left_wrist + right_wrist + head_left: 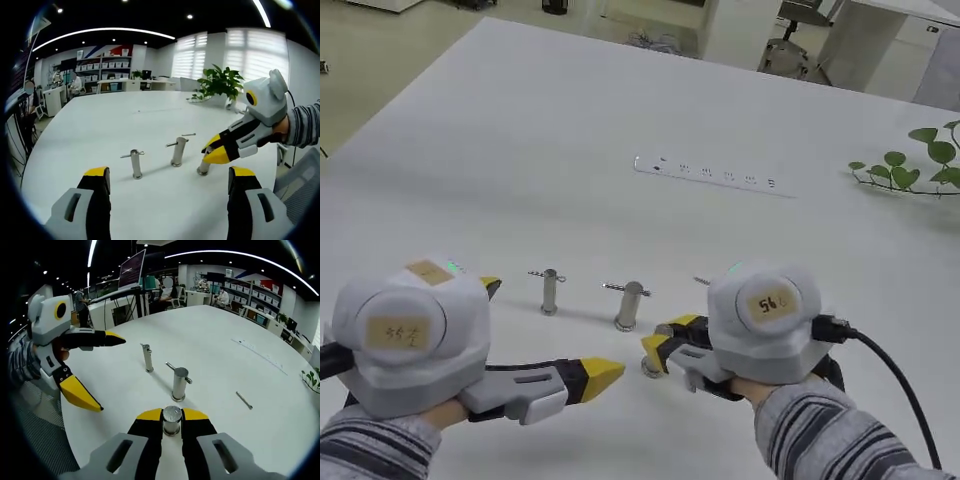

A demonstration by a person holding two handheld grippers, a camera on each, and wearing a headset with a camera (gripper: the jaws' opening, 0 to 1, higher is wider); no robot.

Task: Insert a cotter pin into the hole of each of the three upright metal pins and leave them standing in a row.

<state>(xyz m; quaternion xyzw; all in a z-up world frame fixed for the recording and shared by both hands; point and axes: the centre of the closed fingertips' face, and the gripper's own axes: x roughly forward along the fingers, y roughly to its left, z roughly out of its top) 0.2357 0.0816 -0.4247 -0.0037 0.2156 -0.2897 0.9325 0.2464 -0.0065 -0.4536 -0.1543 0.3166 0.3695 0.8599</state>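
Note:
Two upright metal pins, the left pin (549, 292) (136, 164) (147, 357) and the middle pin (629, 305) (177, 152) (179, 382), stand on the white table, each with a cotter pin through its top. My right gripper (657, 352) (216, 150) (172, 416) is shut on the third metal pin (648, 369) (203, 168) (172, 421), which stands upright with no cotter pin showing in it. A loose cotter pin (701, 281) (188, 134) (244, 400) lies on the table just beyond. My left gripper (547, 328) (168, 172) (106, 374) is open and holds nothing, near the left pin.
A white power strip (715, 174) lies farther back on the table (520, 150). Leafy plant sprigs (920, 165) sit at the far right edge. A black cable (890, 370) trails from my right gripper. Office shelves and desks lie beyond the table.

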